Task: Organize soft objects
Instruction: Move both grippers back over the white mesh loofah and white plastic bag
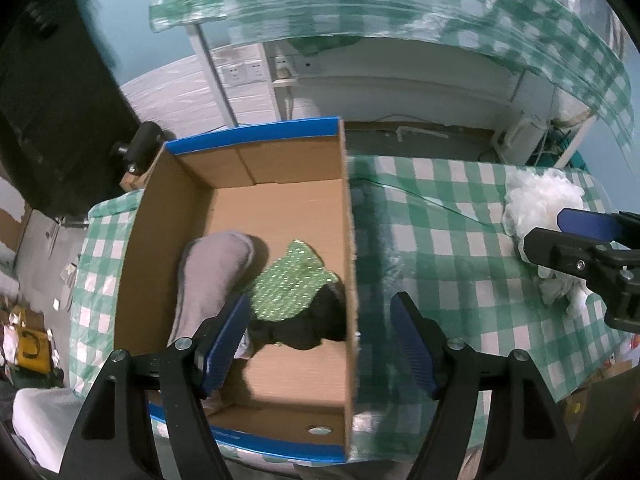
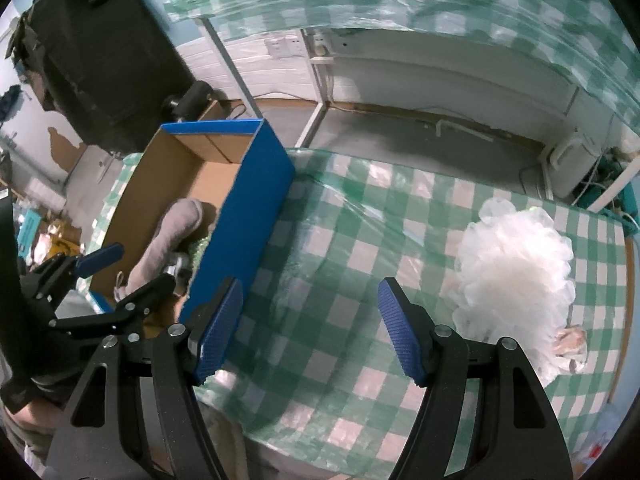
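Observation:
A blue-sided cardboard box (image 1: 280, 216) stands on the left of the checked table; it also shows in the right wrist view (image 2: 248, 200). Inside lie a grey soft piece (image 1: 212, 272), a green dotted cloth (image 1: 292, 280) and a black soft item (image 1: 312, 324). My left gripper (image 1: 320, 344) is open and empty, straddling the box's right wall. A white fluffy mesh puff (image 2: 516, 272) lies on the table at the right, also in the left wrist view (image 1: 536, 200). My right gripper (image 2: 310, 332) is open and empty above the cloth, left of the puff.
The green-and-white checked tablecloth (image 2: 360, 280) covers the table. A pale crumpled item (image 2: 568, 344) lies by the puff. A second checked table (image 1: 360, 0) stands behind, with a black case (image 1: 52, 100) at the left and floor clutter beyond the table's left edge.

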